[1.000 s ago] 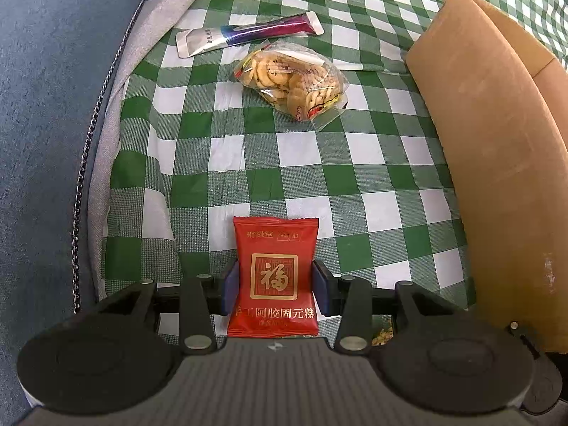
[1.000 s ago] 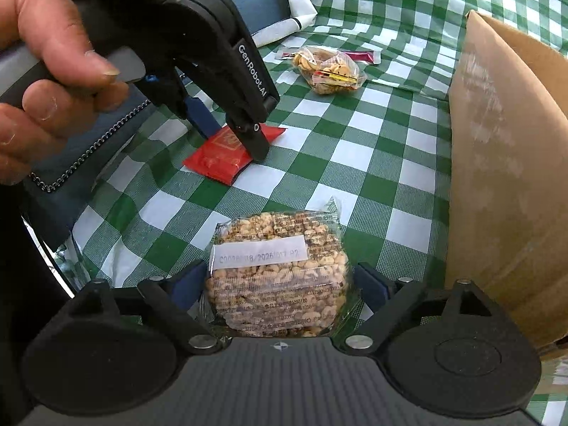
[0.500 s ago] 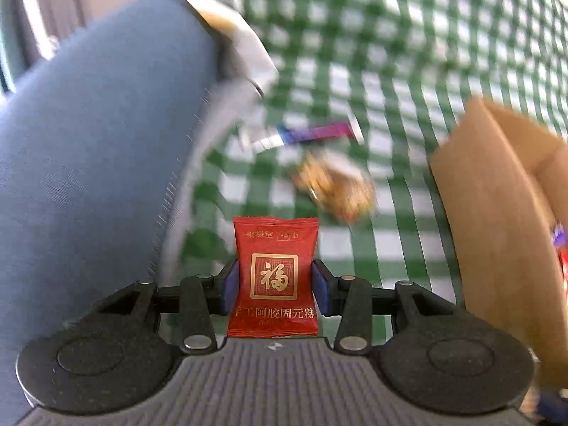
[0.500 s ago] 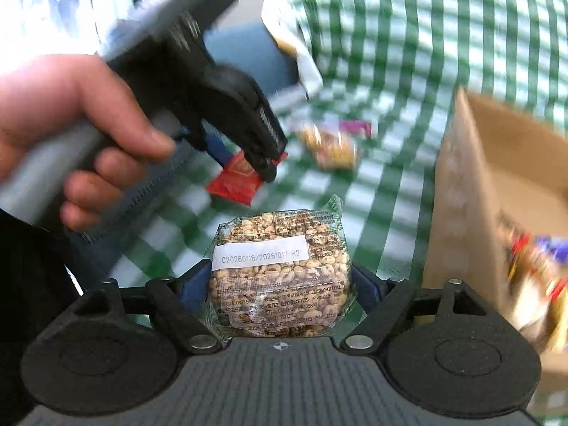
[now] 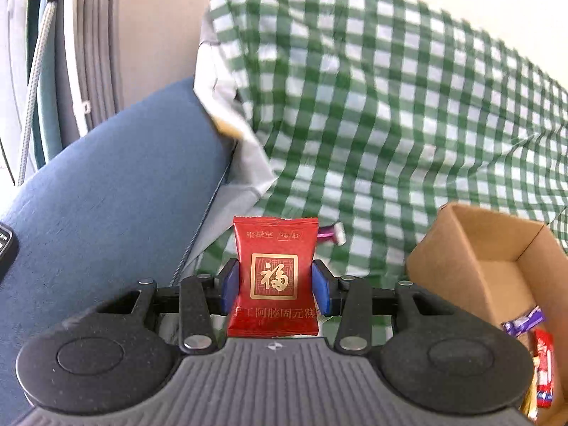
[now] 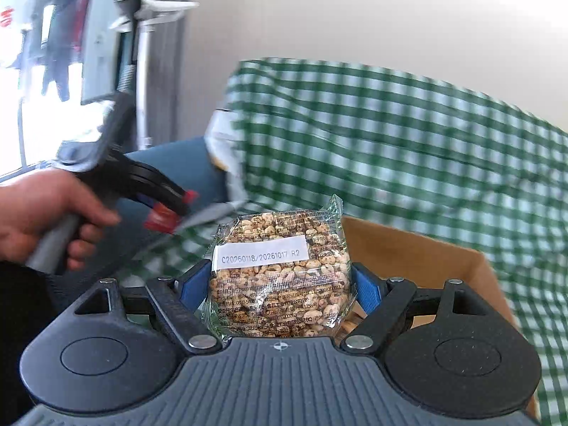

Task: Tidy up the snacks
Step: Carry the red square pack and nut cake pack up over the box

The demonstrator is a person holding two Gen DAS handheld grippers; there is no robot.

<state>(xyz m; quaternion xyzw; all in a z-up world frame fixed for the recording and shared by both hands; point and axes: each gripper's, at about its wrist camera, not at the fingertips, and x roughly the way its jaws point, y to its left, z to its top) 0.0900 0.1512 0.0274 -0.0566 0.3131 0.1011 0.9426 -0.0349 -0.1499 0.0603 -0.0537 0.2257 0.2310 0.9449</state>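
Observation:
My left gripper [image 5: 275, 289] is shut on a red snack packet with a gold character [image 5: 274, 277] and holds it in the air, left of the open cardboard box [image 5: 472, 252]. My right gripper [image 6: 280, 289] is shut on a clear bag of puffed grain with a white date label [image 6: 278, 277], raised in front of the cardboard box [image 6: 419, 248]. The left gripper with its red packet [image 6: 161, 214] shows blurred at the left of the right wrist view, held by a hand. Several wrapped snacks [image 5: 532, 348] lie inside the box.
A green-and-white checked cloth [image 5: 390, 124] covers the surface and rises behind it. A blue cushion [image 5: 106, 213] lies to the left. The end of a purple wrapper [image 5: 332, 236] peeks out behind the red packet. A pale wall stands behind.
Both grippers have lifted their packets off the cloth and tilted upward. The box's open inside has come into view. The cookie bag has dropped out of sight.

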